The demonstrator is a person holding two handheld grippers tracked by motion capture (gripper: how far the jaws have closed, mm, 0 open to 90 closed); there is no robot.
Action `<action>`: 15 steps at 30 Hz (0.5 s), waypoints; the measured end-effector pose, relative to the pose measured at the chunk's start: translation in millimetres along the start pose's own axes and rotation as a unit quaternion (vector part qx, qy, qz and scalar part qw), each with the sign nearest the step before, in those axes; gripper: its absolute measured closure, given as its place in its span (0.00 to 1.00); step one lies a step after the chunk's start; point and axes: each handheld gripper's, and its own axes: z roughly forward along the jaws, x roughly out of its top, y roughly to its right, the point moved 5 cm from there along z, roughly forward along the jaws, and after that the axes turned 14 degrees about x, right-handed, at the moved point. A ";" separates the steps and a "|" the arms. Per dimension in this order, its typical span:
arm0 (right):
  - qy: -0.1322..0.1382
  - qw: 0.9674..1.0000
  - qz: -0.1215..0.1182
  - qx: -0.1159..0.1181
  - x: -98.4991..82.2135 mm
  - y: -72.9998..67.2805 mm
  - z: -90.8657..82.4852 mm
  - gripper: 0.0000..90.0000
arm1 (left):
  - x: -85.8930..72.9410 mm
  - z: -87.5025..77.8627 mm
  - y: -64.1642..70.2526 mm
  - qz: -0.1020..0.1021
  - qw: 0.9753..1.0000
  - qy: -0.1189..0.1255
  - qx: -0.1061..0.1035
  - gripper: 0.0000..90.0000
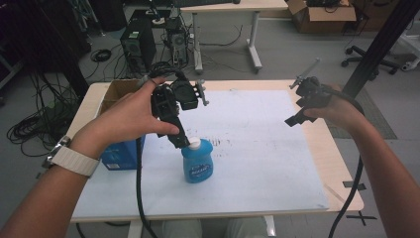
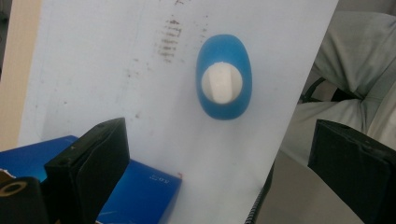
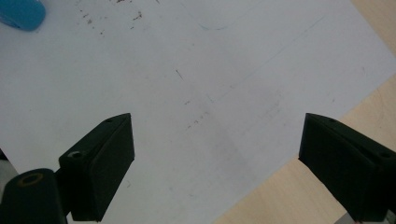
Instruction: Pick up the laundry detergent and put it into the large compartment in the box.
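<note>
A blue bottle [image 1: 198, 167] with a white cap [image 1: 194, 144] stands upright on the white mat [image 1: 262, 148], left of the middle. My left gripper [image 1: 181, 142] points down right beside and above the cap, jaws wide apart, holding nothing. From above, in the left gripper view, the bottle [image 2: 225, 109] lies ahead of the open left gripper [image 2: 224, 140], apart from both jaws. My right gripper [image 1: 296, 119] hovers open over the mat's right side. In the right gripper view the right gripper [image 3: 215, 135] is empty over bare mat, with the bottle [image 3: 21, 14] at the top left corner.
A blue box [image 1: 121, 153] sits at the mat's left edge, and an open cardboard box [image 1: 116, 91] is behind it. The blue box [image 2: 140, 196] lies under the left jaw. Beyond the table are a computer tower [image 1: 137, 44], cables and another desk [image 1: 233, 7].
</note>
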 end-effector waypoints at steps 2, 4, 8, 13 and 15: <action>-0.001 1.000 0.001 -0.001 -0.2 0.5 -0.3 0.12 | 3.7 1.2 1.5 0.007 1.000 -0.004 -0.001 0.06; 0.000 1.000 0.001 -0.002 -0.2 0.8 -0.6 0.12 | 5.1 1.7 2.1 0.009 1.000 -0.003 -0.002 0.06; 0.002 1.000 0.002 -0.004 0.0 1.8 -1.8 0.12 | 12.2 3.8 3.2 0.009 1.000 0.001 -0.004 0.06; 0.001 1.000 -0.001 -0.004 1.8 0.9 -2.1 0.12 | 19.8 7.6 5.4 0.011 1.000 0.005 -0.006 0.06; 0.001 1.000 -0.001 -0.004 2.2 0.8 -1.9 0.12 | 22.0 9.4 6.3 0.014 1.000 0.003 -0.005 0.06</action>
